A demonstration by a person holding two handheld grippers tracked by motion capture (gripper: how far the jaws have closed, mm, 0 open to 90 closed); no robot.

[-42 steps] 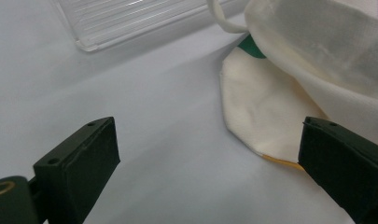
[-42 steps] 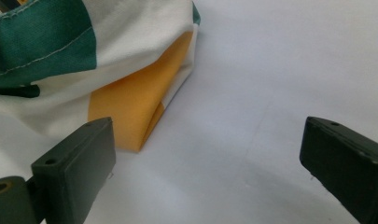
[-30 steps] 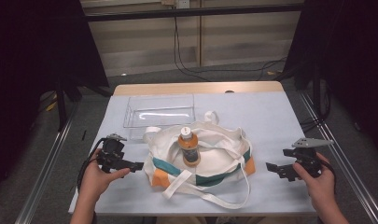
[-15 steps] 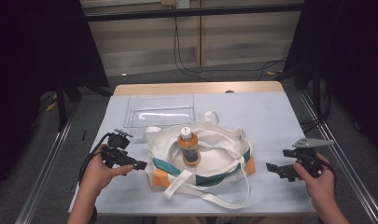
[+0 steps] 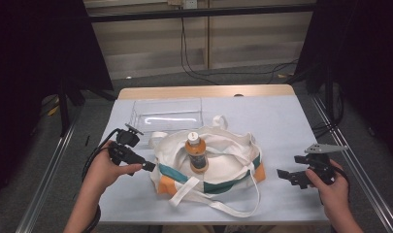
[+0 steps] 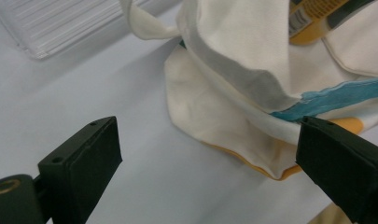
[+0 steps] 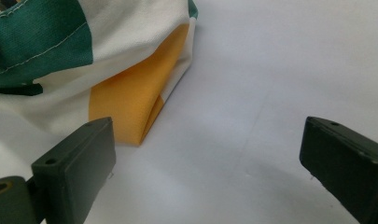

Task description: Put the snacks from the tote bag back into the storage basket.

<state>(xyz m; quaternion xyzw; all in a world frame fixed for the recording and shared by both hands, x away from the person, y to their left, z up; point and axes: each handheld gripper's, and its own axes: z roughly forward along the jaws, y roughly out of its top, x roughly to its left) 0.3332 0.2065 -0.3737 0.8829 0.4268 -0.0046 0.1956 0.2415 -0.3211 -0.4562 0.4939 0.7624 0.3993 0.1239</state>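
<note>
Bag (image 5: 223, 167) just beside left claw (image 5: 149, 166)

- Bag (image 5: 223, 170): matt woven cloth, stitched seams.
- Bottle (image 5: 196, 153): glossy plastic.
- Tray (image 5: 167, 112): clear, ribbed plastic.
- Bench (image 5: 291, 121): smooth matt cover, wood edge.

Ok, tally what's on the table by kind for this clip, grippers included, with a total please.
Tote bags: 1, the cloth bag with green and orange panels
Bottles: 1, the orange bottle standing in the bag
Clear trays: 1, the plastic tray behind the bag
Grippers: 2, the left gripper at the bag's edge, the right gripper apart from it, both open
Total: 5
</note>
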